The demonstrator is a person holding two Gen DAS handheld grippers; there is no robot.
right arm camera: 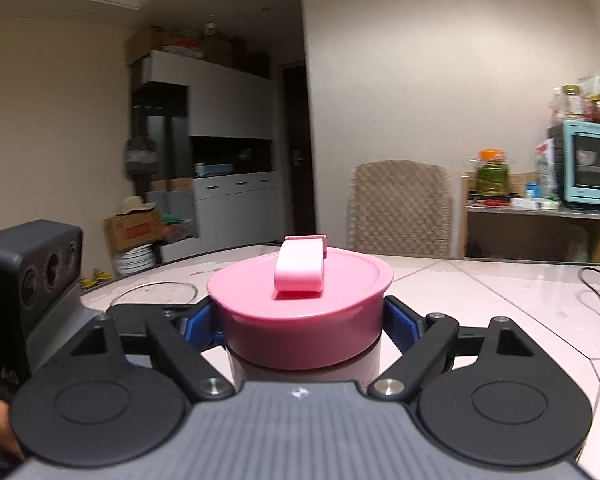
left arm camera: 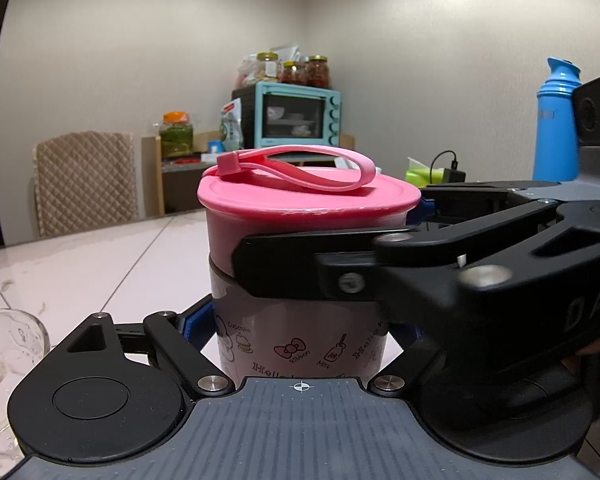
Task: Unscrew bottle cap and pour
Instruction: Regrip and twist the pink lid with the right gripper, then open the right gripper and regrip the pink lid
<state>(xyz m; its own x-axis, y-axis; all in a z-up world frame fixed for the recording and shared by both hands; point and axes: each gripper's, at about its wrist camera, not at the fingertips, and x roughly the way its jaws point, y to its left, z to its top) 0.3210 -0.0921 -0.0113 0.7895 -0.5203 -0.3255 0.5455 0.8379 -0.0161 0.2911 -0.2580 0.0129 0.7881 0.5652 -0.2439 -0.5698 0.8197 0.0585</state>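
My left gripper [left arm camera: 300,332] clamps the bottle [left arm camera: 300,340] body on the table [left arm camera: 100,256]; my right gripper [right arm camera: 302,320] has its jaws closed on the pink cap [right arm camera: 300,312], strap at twelve o'clock. Smooth plastic, probably slippery, light; grip the cap's rim.

On the pale pink plastic bottle [left arm camera: 300,340] you can read "Cupcake", "Ribbon", "Milk" and "Hello" beside small drawings; the black gripper housing [left arm camera: 580,312] shows "DA".
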